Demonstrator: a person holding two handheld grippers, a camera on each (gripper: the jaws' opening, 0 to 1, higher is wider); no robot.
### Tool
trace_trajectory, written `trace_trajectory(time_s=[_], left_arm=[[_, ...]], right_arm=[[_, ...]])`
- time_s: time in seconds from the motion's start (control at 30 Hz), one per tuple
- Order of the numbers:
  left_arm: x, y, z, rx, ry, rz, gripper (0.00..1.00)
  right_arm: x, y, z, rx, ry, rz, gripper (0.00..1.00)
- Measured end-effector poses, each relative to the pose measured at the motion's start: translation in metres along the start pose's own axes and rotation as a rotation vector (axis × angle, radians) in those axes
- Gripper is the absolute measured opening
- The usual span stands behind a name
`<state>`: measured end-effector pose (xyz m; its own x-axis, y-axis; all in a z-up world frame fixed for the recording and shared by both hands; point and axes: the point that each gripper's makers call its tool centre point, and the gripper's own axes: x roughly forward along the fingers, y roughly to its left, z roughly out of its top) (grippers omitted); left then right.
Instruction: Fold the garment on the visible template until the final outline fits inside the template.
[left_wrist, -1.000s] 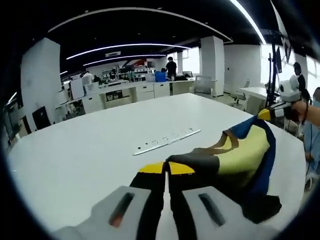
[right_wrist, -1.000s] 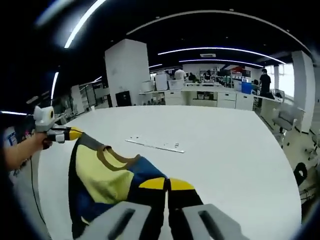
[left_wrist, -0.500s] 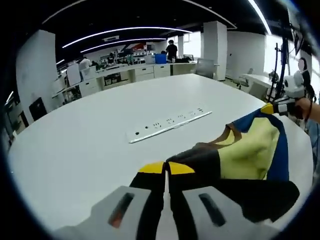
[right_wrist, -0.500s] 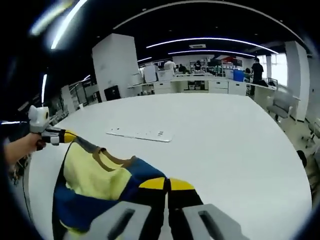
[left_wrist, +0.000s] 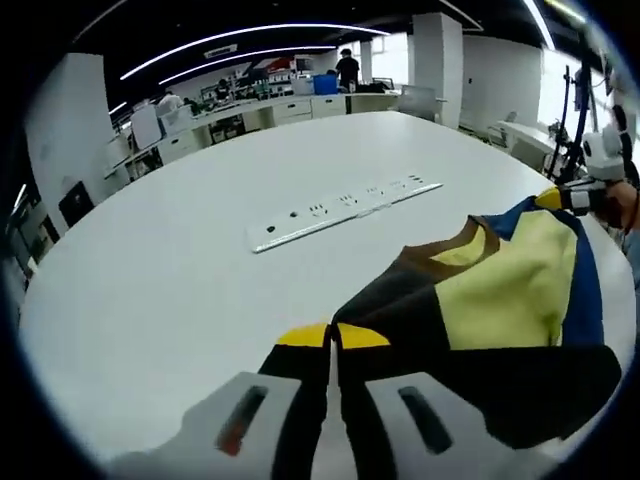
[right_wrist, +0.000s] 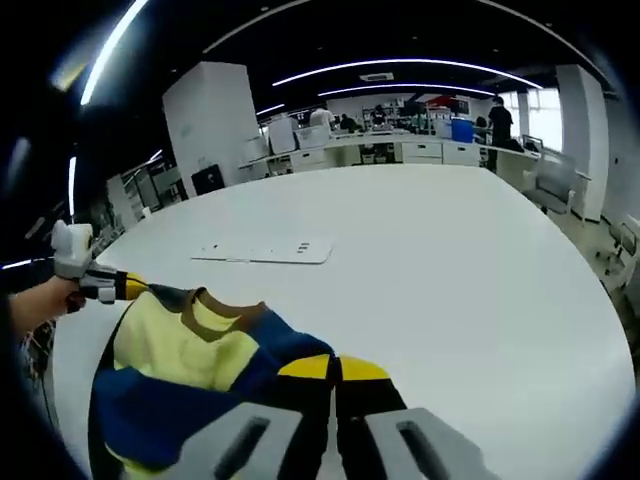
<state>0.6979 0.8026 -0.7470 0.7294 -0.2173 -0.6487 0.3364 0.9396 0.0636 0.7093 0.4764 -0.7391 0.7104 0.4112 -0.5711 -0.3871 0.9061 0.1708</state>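
The garment (left_wrist: 510, 290) is a yellow top with blue and black panels and a brown collar. It is held stretched between both grippers just above the white table (left_wrist: 150, 270). My left gripper (left_wrist: 332, 335) is shut on a dark shoulder edge. In the left gripper view the right gripper (left_wrist: 552, 198), held by a hand, pinches the far blue corner. In the right gripper view my right gripper (right_wrist: 335, 368) is shut on the garment's (right_wrist: 180, 340) blue edge. There the left gripper (right_wrist: 128, 287) grips the opposite corner at the left.
A long white power strip (left_wrist: 340, 208) lies on the table beyond the garment, also in the right gripper view (right_wrist: 265, 253). Past the far table (right_wrist: 450, 270) edge stand office desks, pillars, chairs and people (left_wrist: 347, 68). A dark stand (left_wrist: 580, 110) rises at the right.
Both grippers have come down toward the table with the garment, which now hangs lower and spreads flatter between them. Both views tilt further down onto the tabletop.
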Motion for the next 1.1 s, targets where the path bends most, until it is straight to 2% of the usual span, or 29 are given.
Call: trace_trajectory(time_s=[0.07,0.2,0.3,0.4,0.5,0.63,0.73,0.87,1.1], left_arm=[[-0.001,0.0,0.001,0.009,0.006,0.015,0.01],[-0.009,0.001,0.012,-0.003,-0.028,0.032,0.12],[-0.017,-0.004,0.02,-0.006,-0.054,0.021,0.22],[-0.028,-0.008,0.029,0.024,-0.084,0.02,0.33],[-0.039,-0.015,0.036,0.021,-0.118,-0.001,0.42],[-0.057,-0.03,0.041,0.03,-0.14,-0.024,0.55],[-0.07,-0.046,0.043,0.023,-0.174,-0.057,0.63],[-0.085,-0.071,0.039,0.036,-0.174,-0.104,0.71],[-0.111,-0.1,0.034,0.044,-0.203,-0.132,0.73]], right_arm=[[0.0,0.0,-0.001,0.015,0.005,0.007,0.0],[-0.005,0.003,0.003,0.029,-0.006,0.014,0.03],[-0.01,0.009,0.008,0.043,-0.016,0.022,0.21],[-0.018,0.019,0.011,0.019,-0.018,0.032,0.35],[-0.025,0.026,0.012,0.028,-0.017,0.036,0.51],[-0.038,0.048,0.009,0.03,0.004,0.067,0.63],[-0.047,0.065,0.006,0.025,0.017,0.1,0.67],[-0.06,0.087,0.001,-0.005,0.03,0.137,0.68],[-0.077,0.112,-0.013,-0.038,0.048,0.168,0.67]])
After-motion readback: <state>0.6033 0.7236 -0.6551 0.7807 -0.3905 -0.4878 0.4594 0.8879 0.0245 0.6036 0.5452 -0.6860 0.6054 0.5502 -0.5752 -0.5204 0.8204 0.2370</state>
